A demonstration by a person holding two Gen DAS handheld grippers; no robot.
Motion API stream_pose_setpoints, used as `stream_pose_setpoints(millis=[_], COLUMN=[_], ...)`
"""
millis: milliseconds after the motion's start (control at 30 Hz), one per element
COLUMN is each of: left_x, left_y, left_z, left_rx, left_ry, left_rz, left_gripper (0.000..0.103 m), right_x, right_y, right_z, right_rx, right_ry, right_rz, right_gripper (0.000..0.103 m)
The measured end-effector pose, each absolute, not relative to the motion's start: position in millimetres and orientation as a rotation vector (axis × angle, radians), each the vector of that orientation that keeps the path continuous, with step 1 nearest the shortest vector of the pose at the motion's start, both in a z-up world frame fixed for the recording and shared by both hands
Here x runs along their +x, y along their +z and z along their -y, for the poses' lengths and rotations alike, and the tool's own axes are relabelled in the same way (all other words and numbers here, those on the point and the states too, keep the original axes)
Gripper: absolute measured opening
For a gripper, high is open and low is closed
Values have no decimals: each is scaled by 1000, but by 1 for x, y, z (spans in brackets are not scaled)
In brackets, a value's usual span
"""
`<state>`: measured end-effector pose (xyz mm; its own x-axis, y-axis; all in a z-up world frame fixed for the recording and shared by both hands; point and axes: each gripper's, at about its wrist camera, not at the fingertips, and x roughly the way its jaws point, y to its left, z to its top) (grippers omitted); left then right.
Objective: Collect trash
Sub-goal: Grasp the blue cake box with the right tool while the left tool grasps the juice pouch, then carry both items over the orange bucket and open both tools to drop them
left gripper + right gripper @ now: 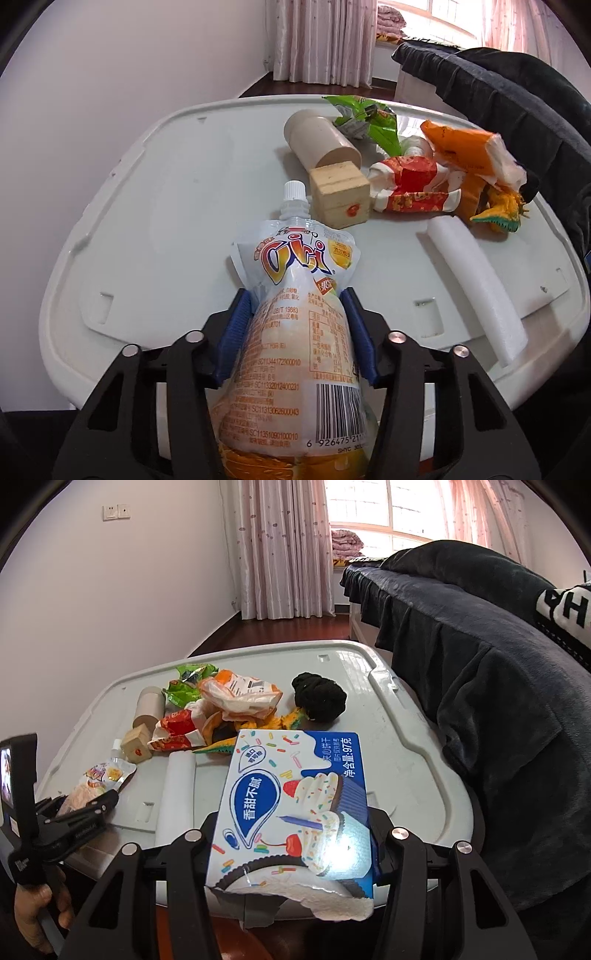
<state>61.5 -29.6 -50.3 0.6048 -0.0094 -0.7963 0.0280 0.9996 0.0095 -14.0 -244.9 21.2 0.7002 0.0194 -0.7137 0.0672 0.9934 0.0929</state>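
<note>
My left gripper [295, 295] is shut on an orange drink pouch [295, 317] with a white cap, held over the near edge of the white table [155, 206]. It also shows in the right wrist view [92, 805] with the pouch [99, 781]. My right gripper [295, 812] is shut on a blue and white cookie box [295, 805] with a torn end; its fingertips are hidden under the box. On the table lie a red wrapper [413, 181], a green wrapper [369, 118], an orange wrapper [469, 147] and a white foam strip [476, 284].
A beige cylinder [321, 140], a wooden cube [340, 195] and a toy dinosaur [502, 210] sit among the wrappers. A black cloth ball [319, 696] lies at the far right. A dark blanket-covered bed [480, 646] borders the table's right side.
</note>
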Motion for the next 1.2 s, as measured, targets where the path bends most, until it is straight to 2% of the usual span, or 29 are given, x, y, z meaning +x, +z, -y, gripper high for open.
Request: stream_pose_setpoints(millis=[100, 300, 533, 700, 933, 1200], left_x=[57, 40, -14, -51, -109, -128], left_y=[-46, -15, 42, 57, 37, -5], left_z=[33, 36, 47, 49, 49, 53], left_rx=[35, 18, 81, 116, 231, 277], left_ry=[-10, -24, -129, -194, -325, -391], left_rz=[-907, -851, -740, -739, -849, -1013], left_gripper=[42, 42, 42, 42, 42, 42], right_x=[-16, -20, -54, -84, -140, -146], right_y=[20, 24, 58, 77, 82, 40], right_z=[242, 240, 224, 218, 205, 182], right_rx=[99, 91, 59, 83, 39, -18], right_ry=[-28, -20, 62, 131, 271, 358], right_rz=[-794, -781, -716, -719, -792, -959], right_gripper=[53, 53, 53, 53, 53, 53])
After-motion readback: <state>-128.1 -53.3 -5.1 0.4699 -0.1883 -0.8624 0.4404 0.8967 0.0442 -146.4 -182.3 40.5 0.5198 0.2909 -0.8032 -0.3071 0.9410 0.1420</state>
